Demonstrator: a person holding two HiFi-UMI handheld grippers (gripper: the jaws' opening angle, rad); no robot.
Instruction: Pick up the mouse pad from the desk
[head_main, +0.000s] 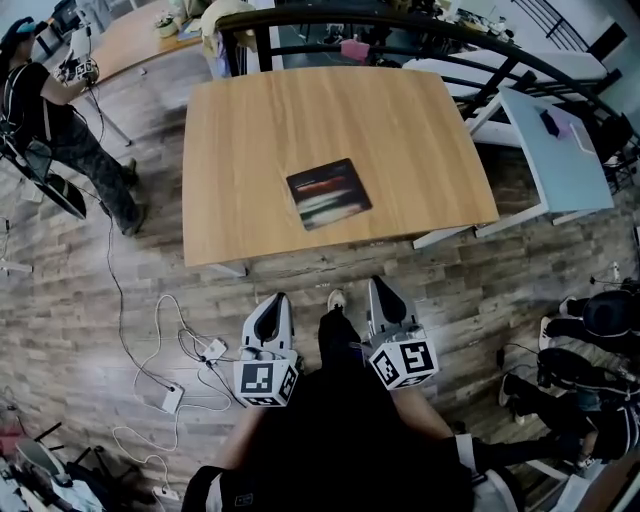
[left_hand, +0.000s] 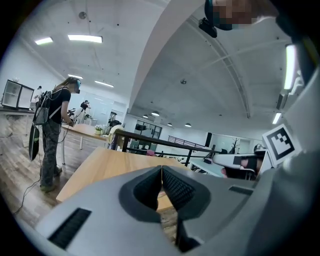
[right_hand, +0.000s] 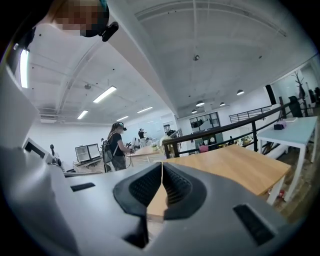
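Presently the mouse pad (head_main: 329, 194) lies flat at the lower centre of the surface (head_main: 400, 110), near its front edge. Its long axis runs left to right in the frame, with the right end tilted slightly upward. The left tool (head_main: 271, 303) and right tool (head_main: 381, 291) are both fully closed and empty, over the floor (head_main: 150, 270) below that edge, well apart from the pad. Recommended: open one tool before arrival, approach a near corner low, and work one jaw under the thin edge.
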